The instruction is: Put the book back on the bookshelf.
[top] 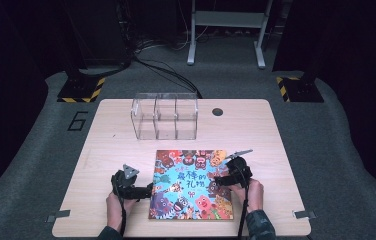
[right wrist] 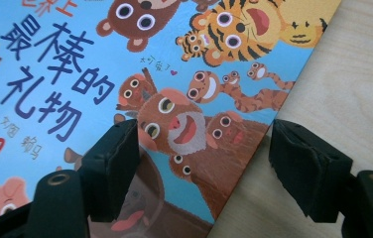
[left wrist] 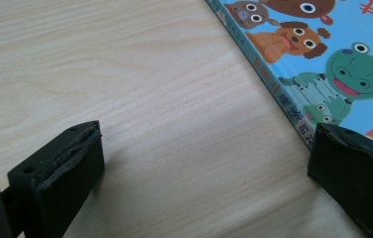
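A picture book [top: 191,185] with a blue cover full of cartoon animals lies flat and closed on the wooden table [top: 106,150], near its front edge. My left gripper [top: 148,191] lies low on the table just left of the book, pointing at its spine. In the left gripper view the jaws [left wrist: 207,144] stand wide open over bare wood, the right one beside the book's spine edge [left wrist: 283,94]. My right gripper [top: 216,181] is at the book's right side. In the right gripper view it [right wrist: 204,136] is open, one jaw over the cover [right wrist: 75,74], the other over the wood beyond the book's edge.
A clear plastic box [top: 165,116] with three compartments stands at the back of the table. A round dark hole [top: 217,111] sits in the tabletop to its right. Cables and stand feet lie on the floor behind the table.
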The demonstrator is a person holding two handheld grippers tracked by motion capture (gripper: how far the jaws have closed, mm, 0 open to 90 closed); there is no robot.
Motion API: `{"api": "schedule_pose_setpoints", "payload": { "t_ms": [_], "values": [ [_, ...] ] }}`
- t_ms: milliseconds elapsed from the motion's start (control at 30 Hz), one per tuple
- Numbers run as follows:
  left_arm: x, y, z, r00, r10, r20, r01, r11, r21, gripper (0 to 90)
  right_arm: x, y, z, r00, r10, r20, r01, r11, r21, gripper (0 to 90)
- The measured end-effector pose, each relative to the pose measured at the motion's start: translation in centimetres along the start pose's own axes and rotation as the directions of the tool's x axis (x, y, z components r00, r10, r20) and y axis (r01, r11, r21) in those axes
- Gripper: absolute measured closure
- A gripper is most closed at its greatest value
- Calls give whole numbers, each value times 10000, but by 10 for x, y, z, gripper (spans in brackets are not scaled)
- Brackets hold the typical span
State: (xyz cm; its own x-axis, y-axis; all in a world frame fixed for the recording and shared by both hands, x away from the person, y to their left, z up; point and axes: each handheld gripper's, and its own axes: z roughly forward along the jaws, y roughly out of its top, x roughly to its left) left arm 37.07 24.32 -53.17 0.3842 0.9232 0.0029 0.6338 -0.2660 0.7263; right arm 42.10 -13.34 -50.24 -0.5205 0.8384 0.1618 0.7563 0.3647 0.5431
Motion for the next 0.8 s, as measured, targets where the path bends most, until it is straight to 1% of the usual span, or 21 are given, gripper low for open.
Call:
{"api": "schedule_pose_setpoints", "payload": {
  "t_ms": [100,133,167,200,233,300,400,467,533,567,633,667,700,733,767,800],
  "values": [
    [0,0,0,10000,6,31,-6,10000,-26,13,-1,2,1,10000,52,-40,-52,10000,74,271],
    [0,0,0,10000,15,39,-15,10000,-23,14,-1,2,1,10000,88,-21,-88,10000,13,280],
    [0,0,0,10000,14,48,-14,10000,-34,14,-1,2,1,9998,197,-35,-197,9998,18,298],
    [-1,0,0,10000,-24,97,23,10000,13,14,-3,3,0,9997,229,63,-230,9997,40,321],
    [-1,0,0,10000,-24,94,24,10000,6,14,-4,4,0,9992,403,26,-404,9992,63,343],
    [-1,0,0,9999,-20,108,20,10000,9,14,-5,8,0,9982,603,14,-603,9978,281,343],
    [0,0,0,9999,-12,104,12,10000,-5,14,-4,10,1,9979,642,96,-645,9973,358,350],
    [0,0,0,9999,-15,108,15,10000,-3,14,-6,10,0,9976,683,60,-684,9971,328,385],
    [-1,0,0,9999,-21,114,21,10000,13,14,-8,9,-1,9955,949,-14,-948,9952,237,419],
    [0,0,0,9999,-16,114,16,10000,6,14,-10,9,-2,9952,974,-88,-972,9949,258,434],
    [-1,0,0,9999,-13,115,13,10000,2,15,-14,9,-3,9909,1302,-336,-1291,9911,338,436],
    [-1,0,0,9999,-10,114,10,10000,1,16,-17,9,-3,9898,1319,-544,-1303,9910,310,436],
    [0,0,0,10000,39,83,-38,10000,-33,17,-18,9,-3,9872,1484,-586,-1467,9887,316,439],
    [0,0,0,10000,7,94,-7,10000,-43,17,-19,8,-3,9865,1502,-654,-1483,9884,322,441],
    [0,0,0,9999,40,103,-40,10000,-51,20,-19,8,-3,9835,1658,-725,-1642,9861,267,446],
    [0,0,0,9999,86,92,-86,10000,-31,23,-20,7,-4,9833,1627,-810,-1611,9866,259,447]
  ]
}}
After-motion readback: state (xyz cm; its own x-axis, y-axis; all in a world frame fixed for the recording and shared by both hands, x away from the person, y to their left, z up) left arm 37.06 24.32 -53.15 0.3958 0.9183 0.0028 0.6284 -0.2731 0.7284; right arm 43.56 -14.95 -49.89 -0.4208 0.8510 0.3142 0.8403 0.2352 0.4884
